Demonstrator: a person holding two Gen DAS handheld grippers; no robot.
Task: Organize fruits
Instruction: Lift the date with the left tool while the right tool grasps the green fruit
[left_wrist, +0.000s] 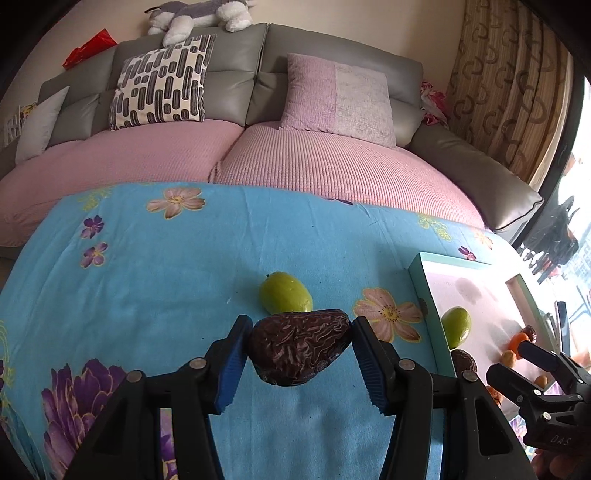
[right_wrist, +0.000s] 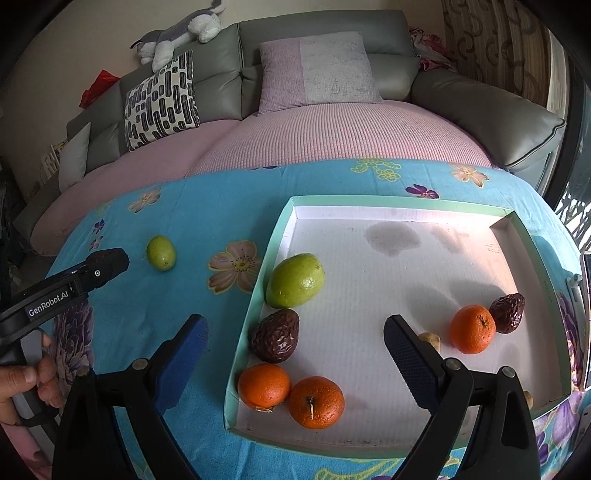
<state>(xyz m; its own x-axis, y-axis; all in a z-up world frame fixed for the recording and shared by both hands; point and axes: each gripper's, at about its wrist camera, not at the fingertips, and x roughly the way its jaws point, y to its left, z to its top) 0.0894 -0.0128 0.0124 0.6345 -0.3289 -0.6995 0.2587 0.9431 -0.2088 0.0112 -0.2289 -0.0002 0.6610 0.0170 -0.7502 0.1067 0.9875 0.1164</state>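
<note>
My left gripper (left_wrist: 299, 354) is shut on a dark wrinkled fruit (left_wrist: 299, 347), held just above the blue floral cloth. Just beyond it a small green fruit (left_wrist: 285, 291) (right_wrist: 161, 253) lies on the cloth. The teal-rimmed tray (right_wrist: 258, 280) at the right holds a bigger green fruit (right_wrist: 295, 275), two dark wrinkled fruits (right_wrist: 276, 336) (right_wrist: 508, 312) and three oranges (right_wrist: 264, 386) (right_wrist: 316, 402) (right_wrist: 472, 328). My right gripper (right_wrist: 295, 325) hangs open over the tray's near left part, with nothing between its fingers.
The table is covered by the blue floral cloth (left_wrist: 166, 277). Behind it stands a grey sofa (left_wrist: 236, 66) with pink covers and cushions. A small beige piece (right_wrist: 430, 339) lies in the tray. A hand (right_wrist: 22, 380) grips the left tool's handle.
</note>
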